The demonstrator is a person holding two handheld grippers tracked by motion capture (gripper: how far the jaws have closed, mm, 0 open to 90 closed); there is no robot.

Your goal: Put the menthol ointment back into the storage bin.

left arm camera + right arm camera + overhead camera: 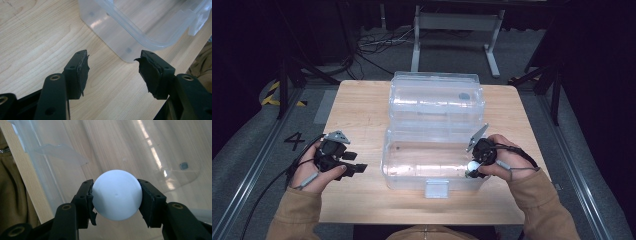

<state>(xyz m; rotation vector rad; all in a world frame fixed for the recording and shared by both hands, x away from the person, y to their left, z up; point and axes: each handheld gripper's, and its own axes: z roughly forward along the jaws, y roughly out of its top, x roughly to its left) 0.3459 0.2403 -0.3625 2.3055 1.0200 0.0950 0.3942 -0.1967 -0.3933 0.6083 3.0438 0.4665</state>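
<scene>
A clear plastic box [387, 167] stands open on the wooden table [357, 105], its lid [437, 95] folded back behind it. My right gripper [471, 170] reaches into the box's right end and is shut on a white ball [473, 165]. In the right gripper view the white ball [117, 195] sits squarely between both pads [88, 200], above the box's clear floor [130, 150]. My left gripper [357, 168] rests on the table left of the box, open and holding nothing. In the left gripper view its jaws stand wide apart [112, 71], facing the box's near corner [127, 53].
A white latch [436, 188] hangs at the box's front wall. Beyond the table's far edge lie cables [372, 42] and a grey metal stand [457, 30] on the floor. Bare wood shows left of the box and along the front edge.
</scene>
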